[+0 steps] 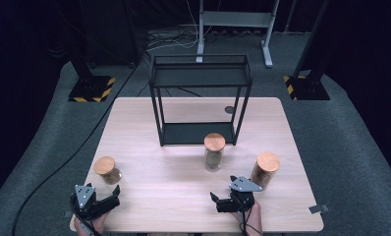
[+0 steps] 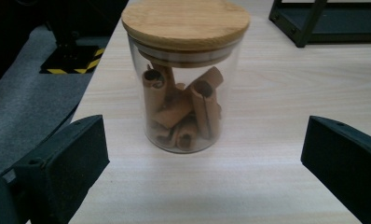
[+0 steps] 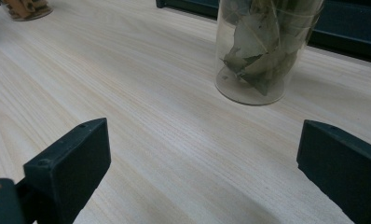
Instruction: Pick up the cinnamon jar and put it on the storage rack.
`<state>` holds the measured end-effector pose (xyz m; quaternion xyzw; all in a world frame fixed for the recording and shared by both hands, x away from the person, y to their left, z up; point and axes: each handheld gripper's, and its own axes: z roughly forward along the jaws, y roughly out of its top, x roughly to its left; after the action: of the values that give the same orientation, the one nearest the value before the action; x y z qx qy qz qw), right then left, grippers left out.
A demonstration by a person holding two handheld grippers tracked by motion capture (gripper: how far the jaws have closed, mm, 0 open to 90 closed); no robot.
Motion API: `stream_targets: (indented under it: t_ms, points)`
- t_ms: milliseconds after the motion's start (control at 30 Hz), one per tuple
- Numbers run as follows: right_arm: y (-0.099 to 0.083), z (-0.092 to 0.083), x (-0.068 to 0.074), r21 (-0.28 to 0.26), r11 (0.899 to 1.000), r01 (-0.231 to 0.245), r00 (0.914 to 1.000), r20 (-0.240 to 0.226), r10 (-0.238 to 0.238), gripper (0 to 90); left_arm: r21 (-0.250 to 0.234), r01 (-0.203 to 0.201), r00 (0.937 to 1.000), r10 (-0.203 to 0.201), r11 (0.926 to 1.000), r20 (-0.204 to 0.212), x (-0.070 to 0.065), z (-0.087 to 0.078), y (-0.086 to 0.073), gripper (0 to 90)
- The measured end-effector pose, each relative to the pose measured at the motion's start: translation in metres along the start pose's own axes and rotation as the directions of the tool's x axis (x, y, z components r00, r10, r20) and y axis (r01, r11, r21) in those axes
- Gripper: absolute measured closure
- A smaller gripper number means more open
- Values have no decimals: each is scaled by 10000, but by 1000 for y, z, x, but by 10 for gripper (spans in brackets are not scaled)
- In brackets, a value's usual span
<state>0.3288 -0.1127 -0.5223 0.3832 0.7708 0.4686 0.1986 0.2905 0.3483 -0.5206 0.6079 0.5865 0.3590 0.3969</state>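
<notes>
Looking along our left gripper [image 1: 116, 196], we see its fingers [image 2: 62, 168] spread wide with nothing between them, and the cinnamon jar [image 2: 185, 79] stands just ahead, centred in the gap but not yet inside it. We judge it rigid, fairly light with only curled bark inside, yet breakable and slick on its glass wall. The bamboo lid [image 2: 185, 23] may simply sit loose, so we would clamp the glass body below the lid, about mid-height, and squeeze gently. Our right gripper [image 1: 218, 200] is likewise released and empty over the surface [image 1: 174, 196]. Ahead of those fingers and to their right stands the bay-leaf jar [image 3: 265, 46], taller, so likelier to tip. Farther beyond waits the black shelf rack [image 1: 199, 73].
</notes>
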Motion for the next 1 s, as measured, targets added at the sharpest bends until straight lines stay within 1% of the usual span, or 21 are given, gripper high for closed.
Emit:
stream_targets:
  t_ms: [67, 133, 167, 300, 467, 567, 733, 833, 1000]
  points:
    - [0, 0, 0, 25, 10000, 2, 10000, 1, -2, 19, -32, 39, 10000, -39, 10000, -51, 2, 3, 1, 0]
    - [0, 1, 1, 117, 9999, 118, 9999, 16, -118, 19, -33, 41, 9999, -42, 10000, -107, 3, 6, 3, 0]
    - [0, 1, 1, 136, 9998, 126, 9999, 19, -126, 19, -27, 99, 9999, -99, 9999, -95, 5, 10, 5, 0]
    - [1, 1, 1, 154, 9998, 106, 9999, 0, -106, 19, 29, 21, 10000, -21, 10000, -89, 6, 16, 9, 0]
    - [1, 2, 1, 213, 9997, 131, 9999, -46, -130, 19, 78, 87, 10000, -86, 9999, -38, 5, 27, 14, 0]
    - [1, 2, 1, 197, 9997, 145, 9999, -31, -145, 19, 96, 48, 9999, -47, 9999, -99, 4, 34, 17, 0]
    - [1, 2, 1, 229, 9996, 190, 9998, -40, -190, 18, 57, 102, 9999, -101, 9999, -104, 4, 42, 20, 0]
    - [1, 2, 1, 235, 9995, 193, 9998, -46, -192, 18, 39, 79, 9999, -79, 10000, -90, 3, 44, 22, 0]
    - [1, 2, 2, 297, 9994, 192, 9998, -25, -192, 18, -60, 168, 9998, -169, 9998, -134, 4, 48, 25, 0]
